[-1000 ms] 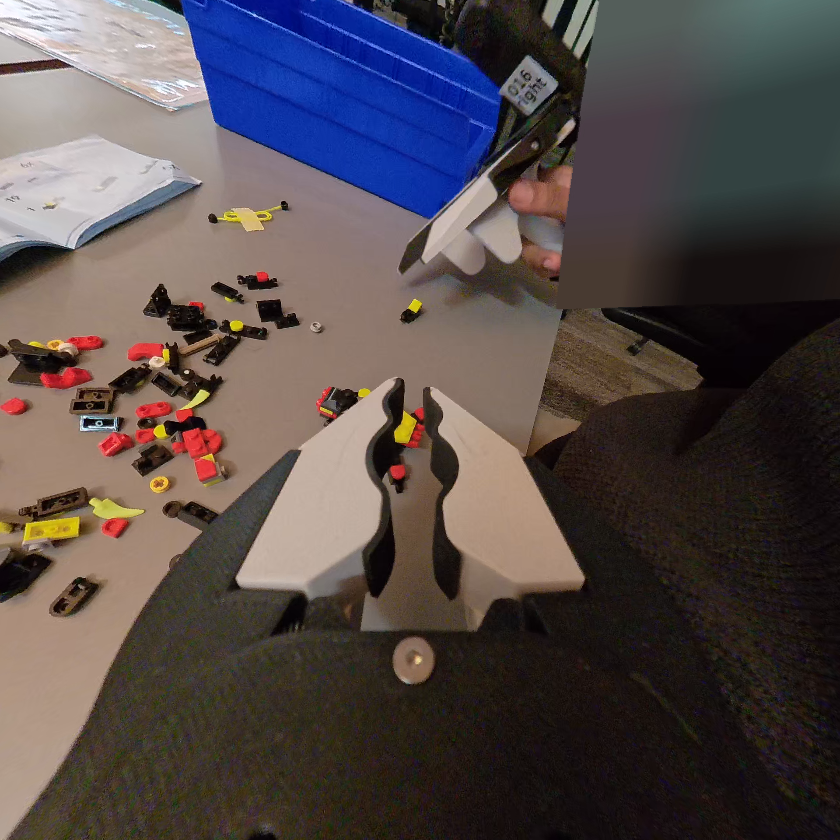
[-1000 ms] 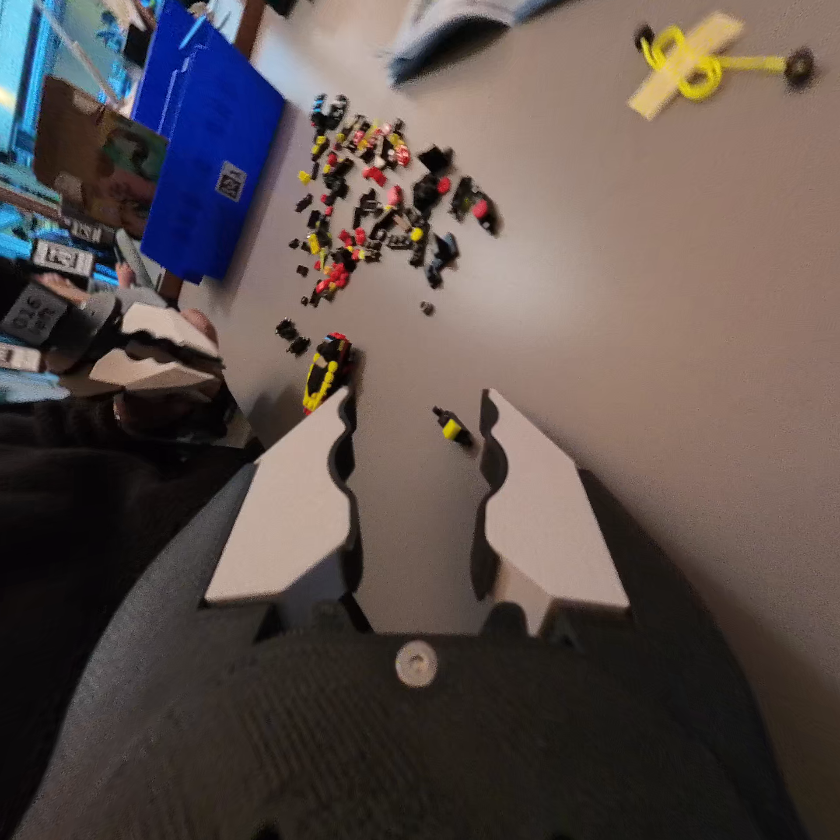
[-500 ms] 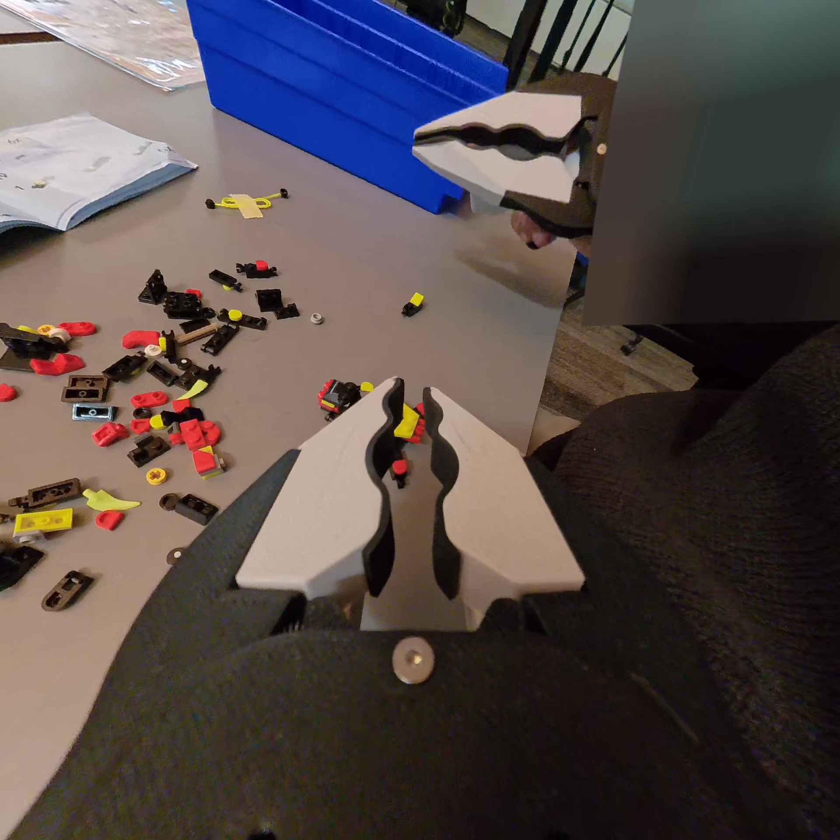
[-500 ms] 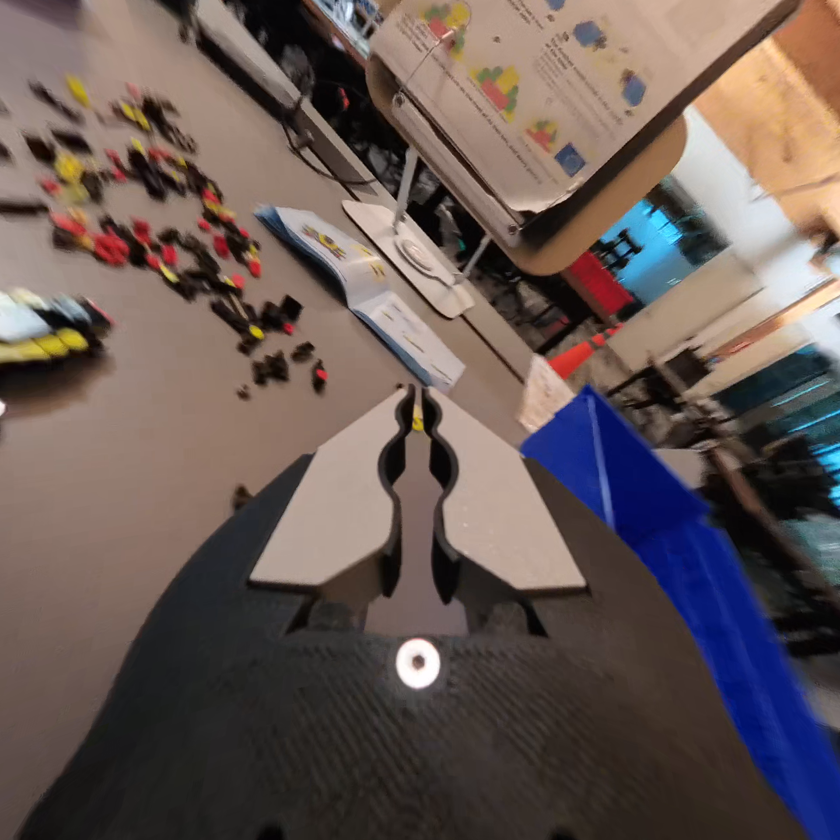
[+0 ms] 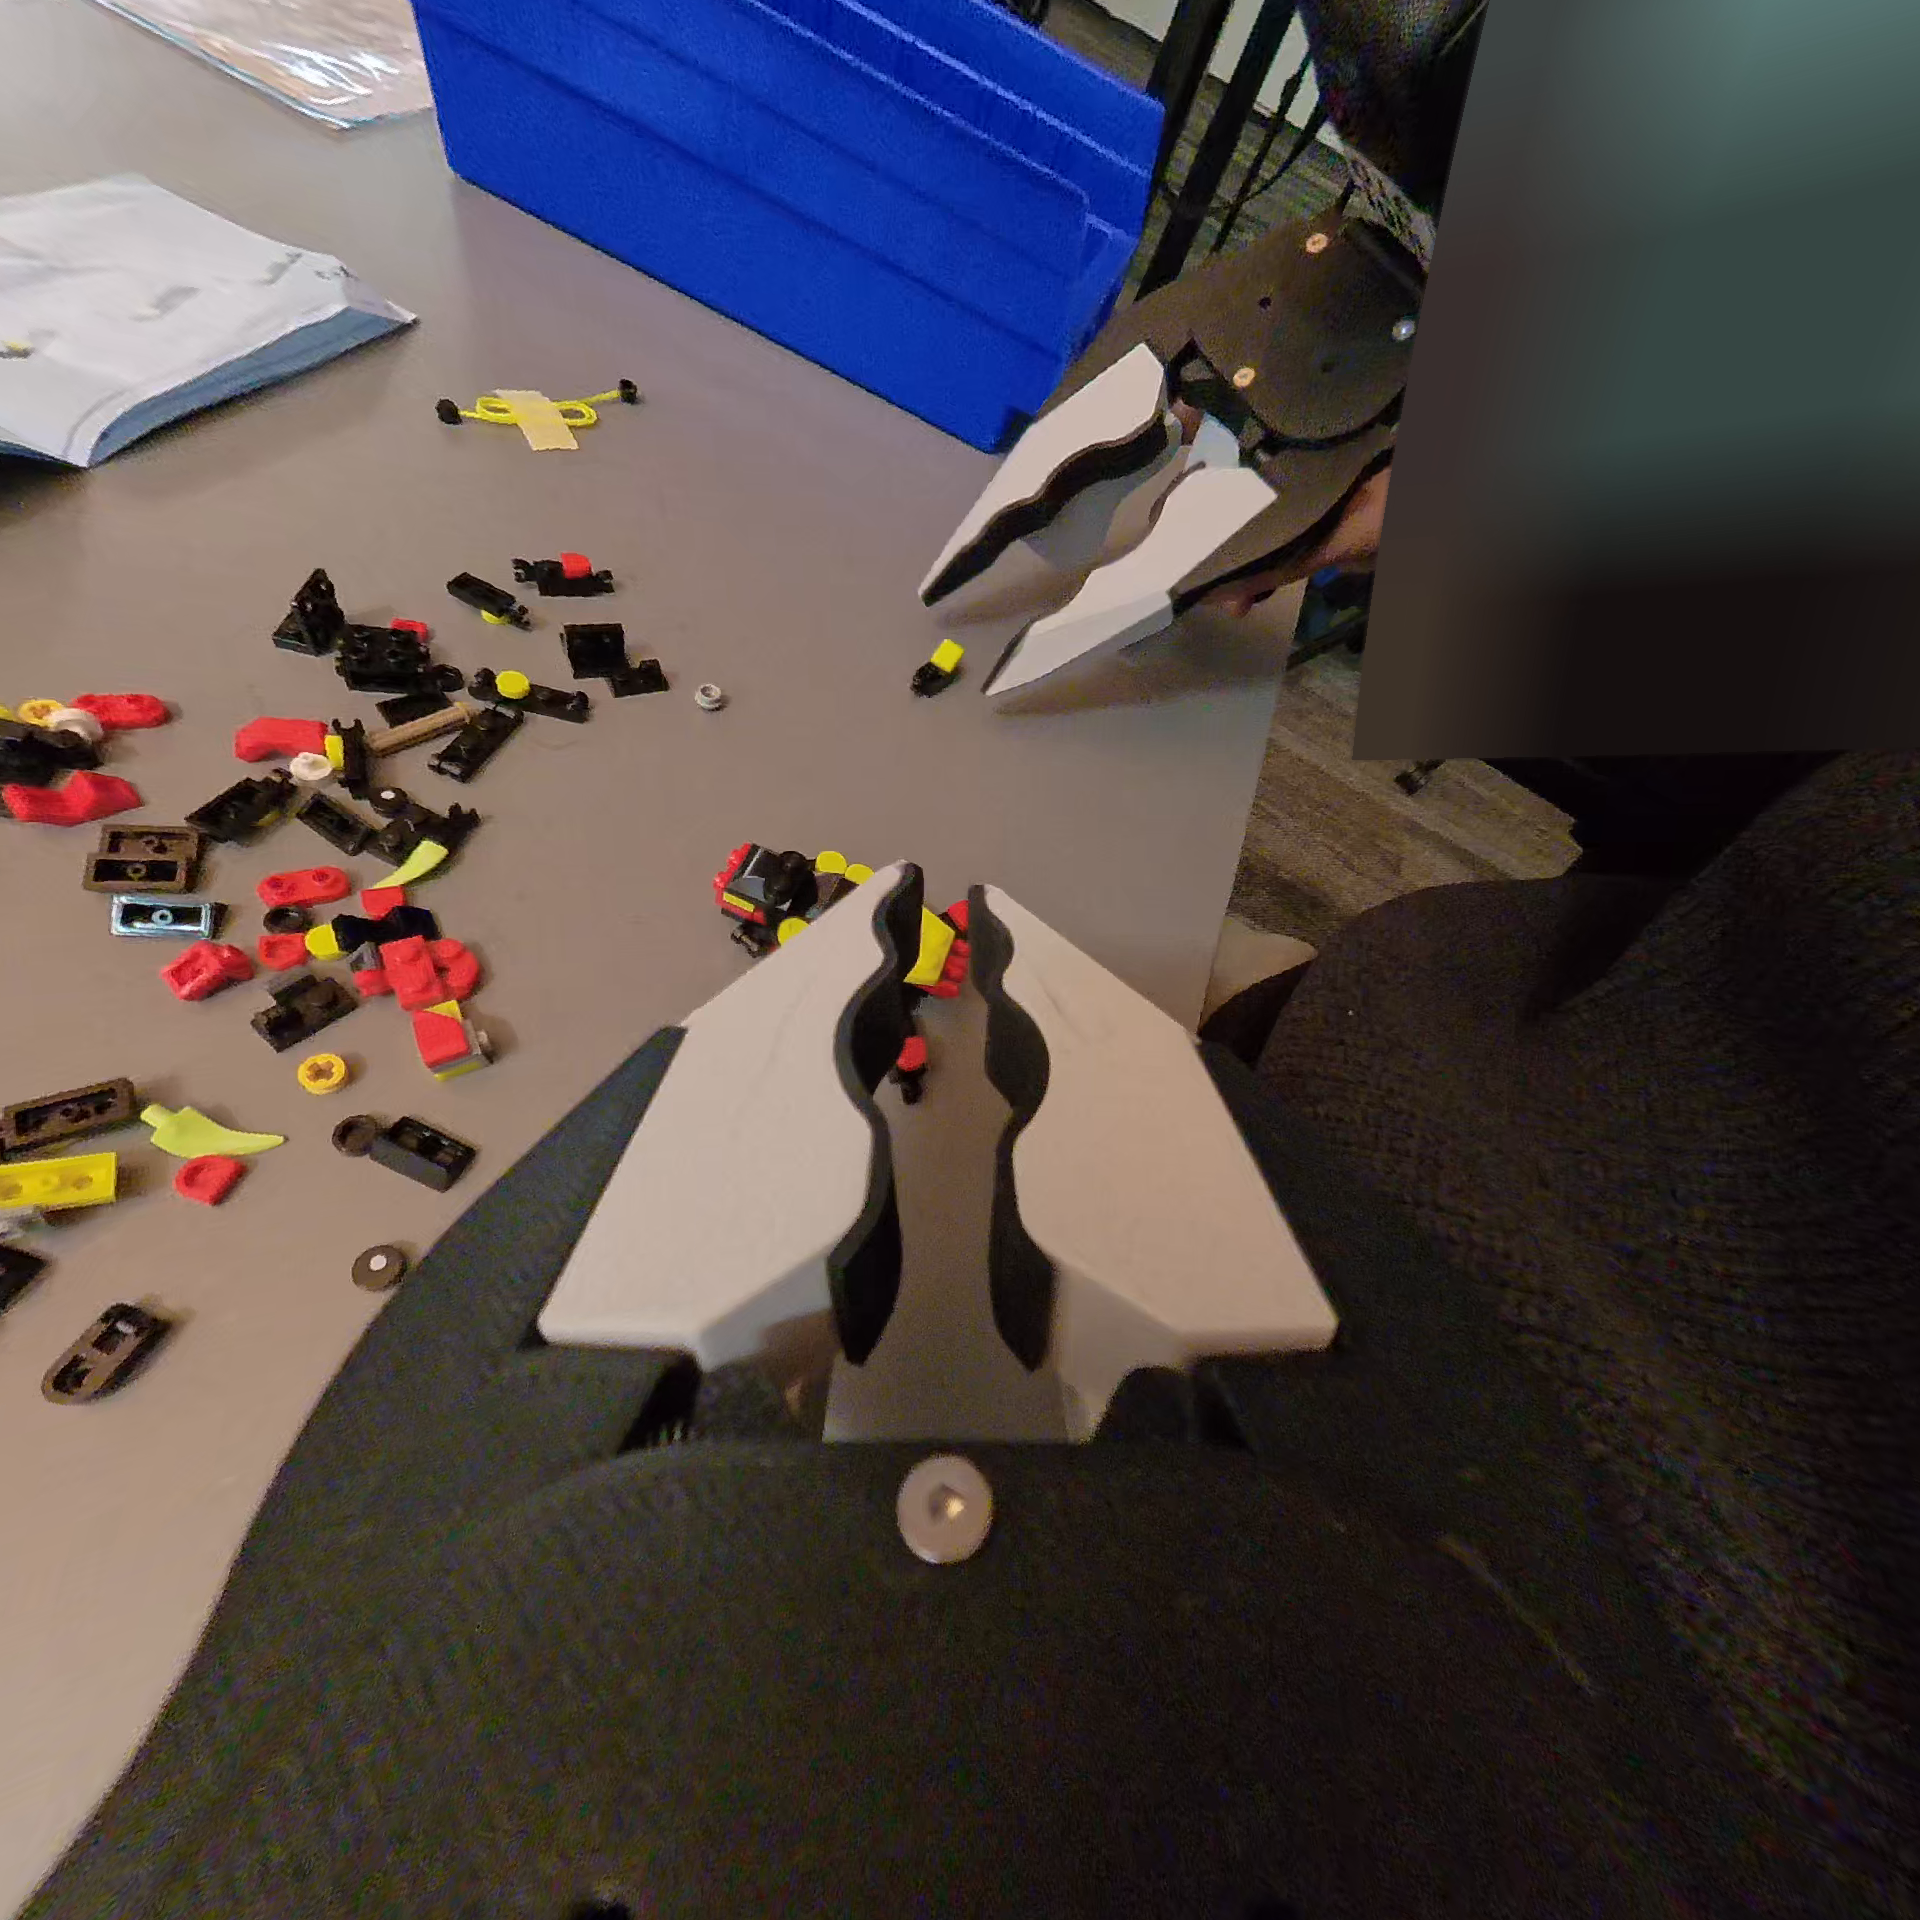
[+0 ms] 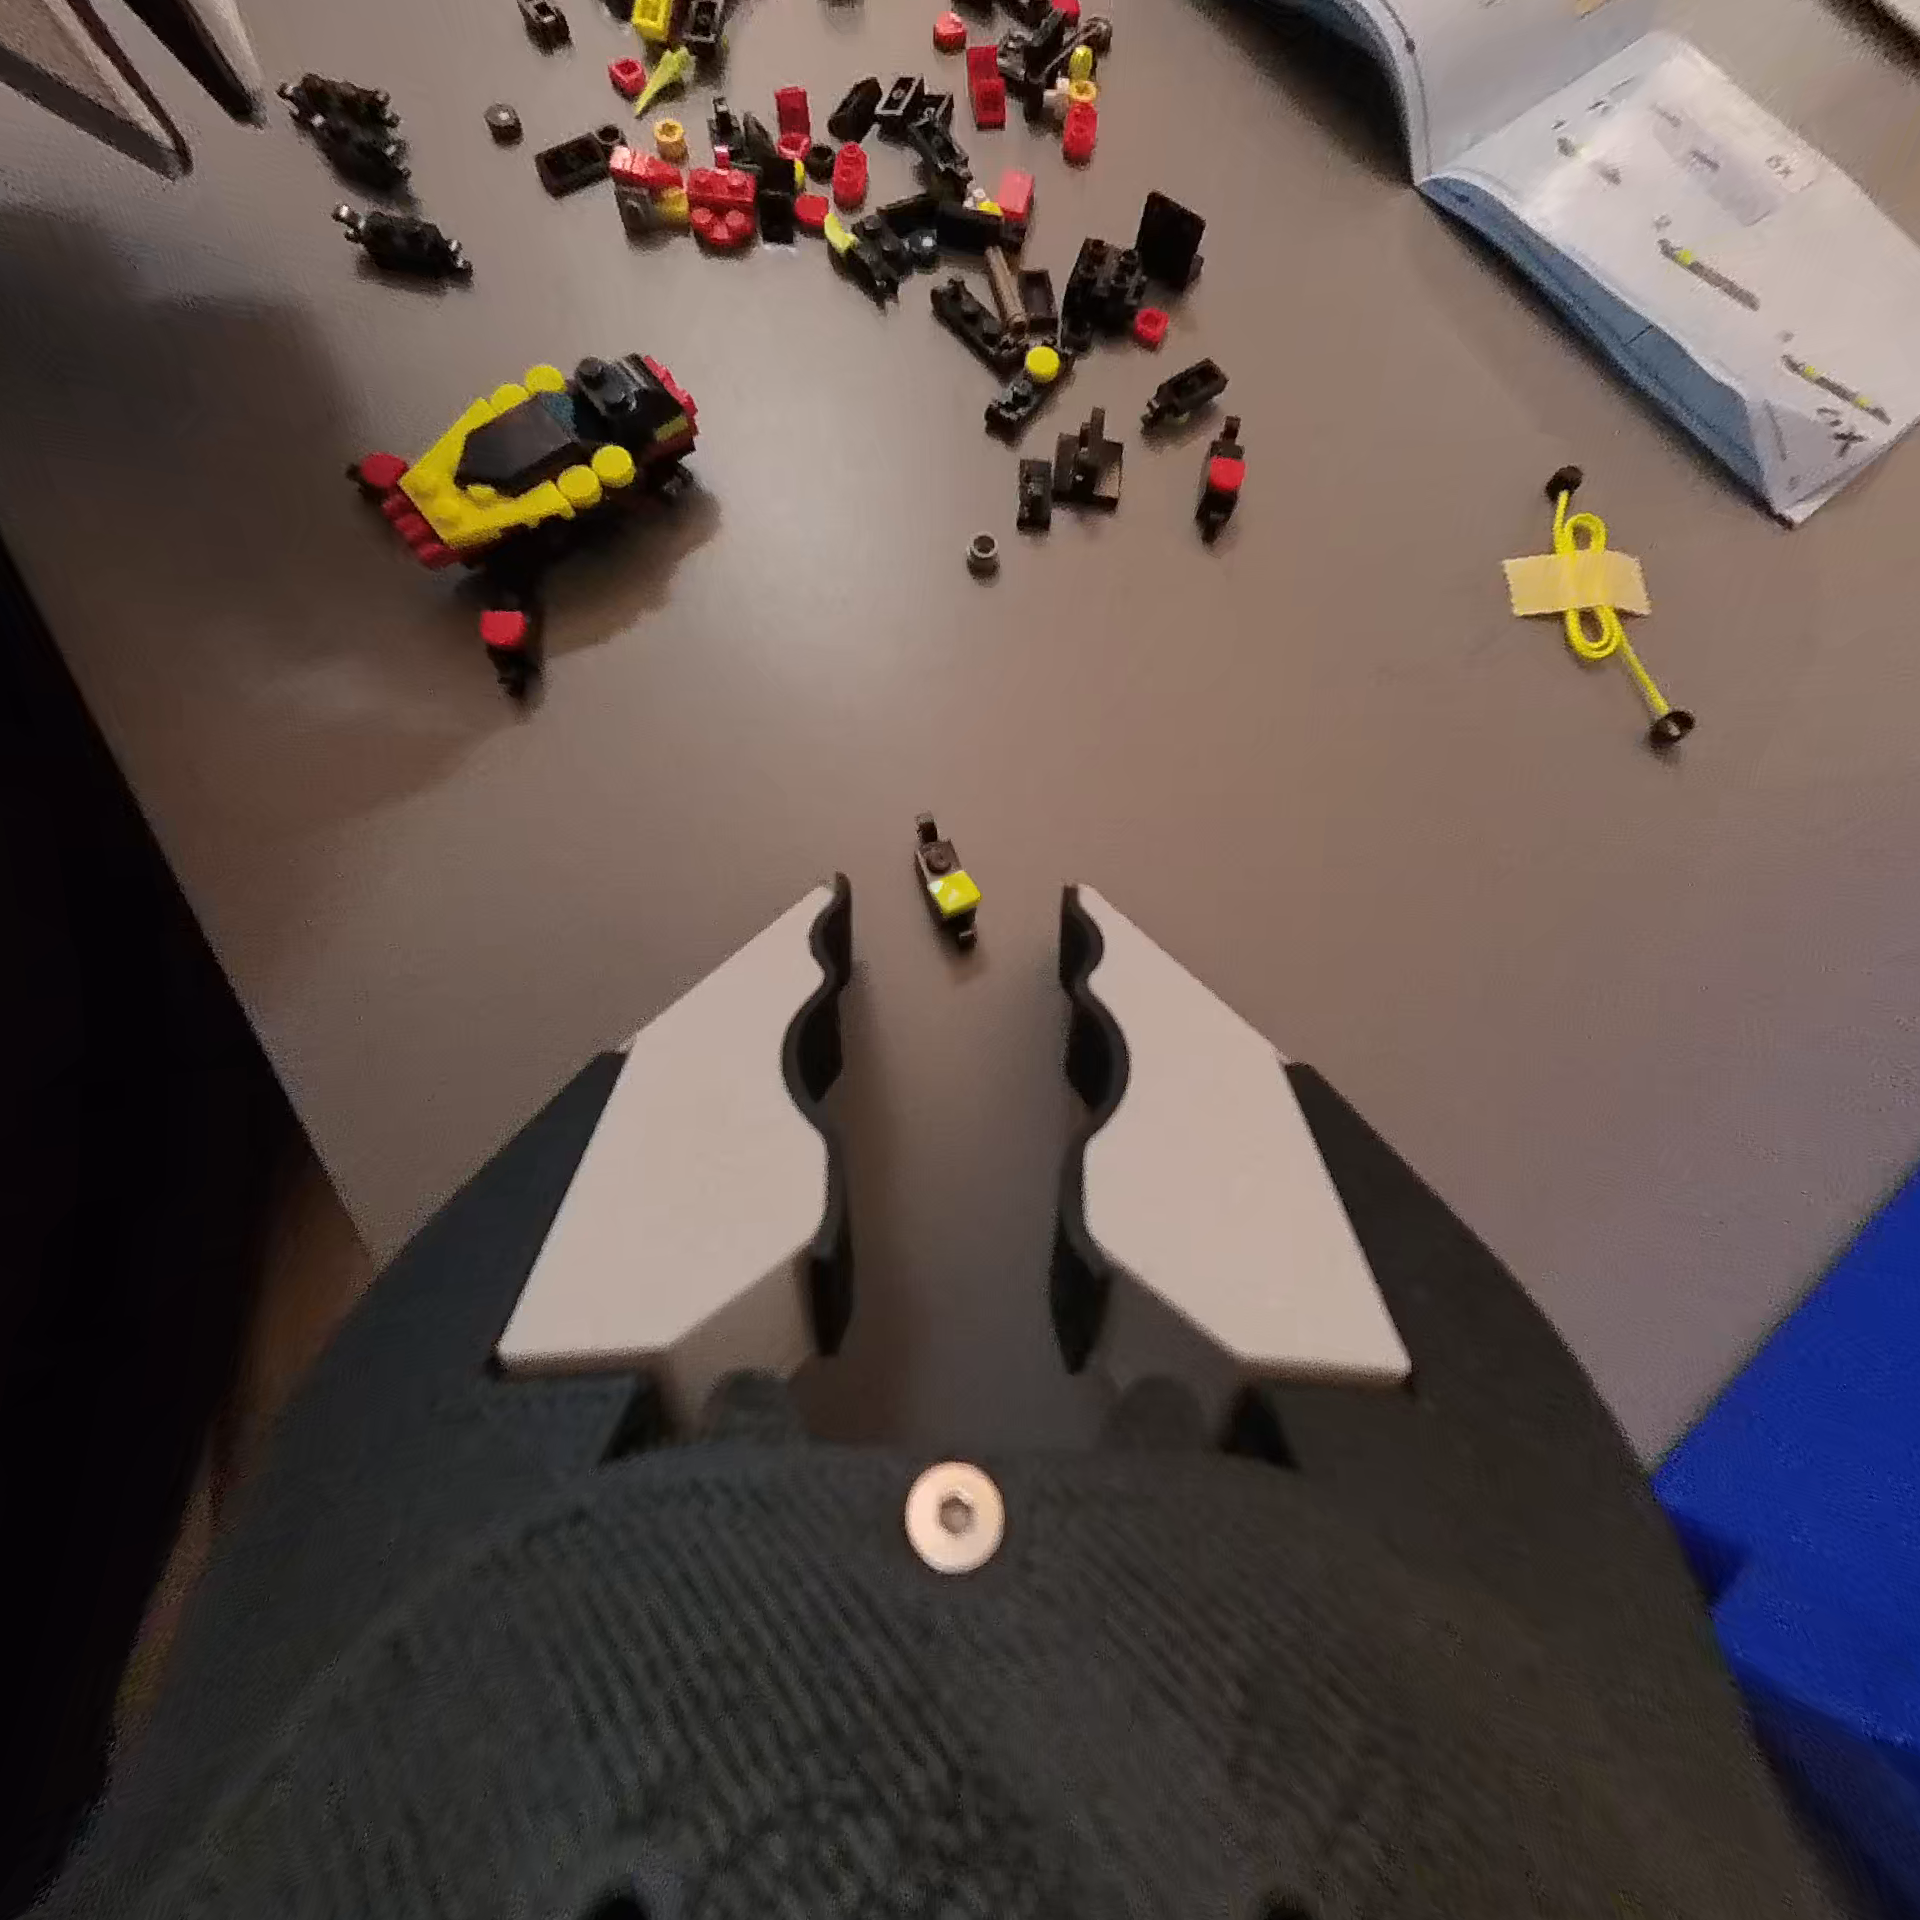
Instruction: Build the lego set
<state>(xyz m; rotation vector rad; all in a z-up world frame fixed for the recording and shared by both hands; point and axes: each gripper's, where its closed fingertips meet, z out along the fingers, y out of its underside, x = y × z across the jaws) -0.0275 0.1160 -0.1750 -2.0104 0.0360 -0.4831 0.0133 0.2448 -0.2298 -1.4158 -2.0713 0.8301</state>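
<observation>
**Right gripper** [image 6: 956,899]: your fingers stand spread above the grey table [image 6: 1299,831], pinching nothing.
- Small black-and-yellow piece [image 6: 948,883]: on the table at the mouth of your fingertips, between the two pads, clear of both.
- Grey round stud [image 6: 982,551]: farther ahead of the tips, lying alone.
- Part-built yellow, black and red model [image 6: 520,457]: ahead and to the left, standing free on the table near its edge.
- Red-and-black piece [image 6: 504,634]: just beside the model, on the side nearer you.
- Loose pile of black, red and yellow pieces [image 6: 883,208]: well ahead, past the stud.
- Yellow cord with a strip of tape [image 6: 1579,592]: ahead and to the right, apart from the pile.
- Open booklet [image 6: 1662,239]: far ahead on the right.
- Blue bin [image 6: 1818,1507]: close by on the right, beside the gripper body.

**Left gripper** [image 5: 942,878]: your fingers are drawn nearly together, with a narrow slit between the tips. The model shows through the slit, on the table beneath and beyond the tips; the right wrist view shows it in no grip.
</observation>
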